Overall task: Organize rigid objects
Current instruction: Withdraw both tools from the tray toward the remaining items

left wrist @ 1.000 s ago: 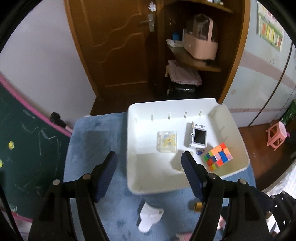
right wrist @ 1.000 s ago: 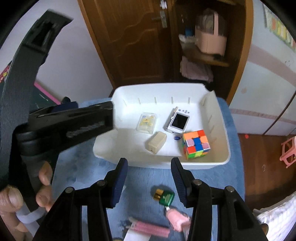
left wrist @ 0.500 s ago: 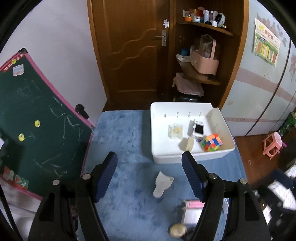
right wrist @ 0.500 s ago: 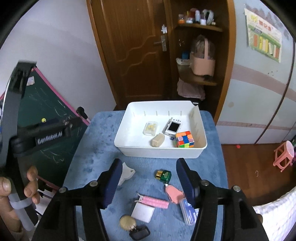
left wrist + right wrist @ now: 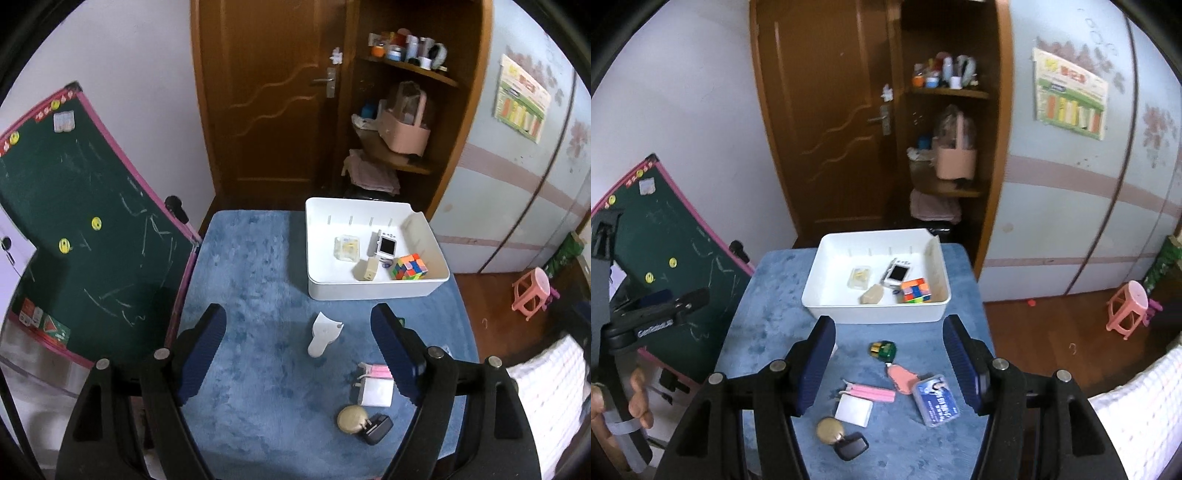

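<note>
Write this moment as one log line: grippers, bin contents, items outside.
left gripper: opening, empty | right gripper: open, empty | white bin: cube, small device, clear box, beige block | blue mat: several items left

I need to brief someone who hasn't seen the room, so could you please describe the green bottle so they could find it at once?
Start at the blue table and find the white bin at its far end. Just in front of the bin's near wall lies the green bottle, beside a pink tag. It is the only green thing on the table, with a gold cap.
</note>
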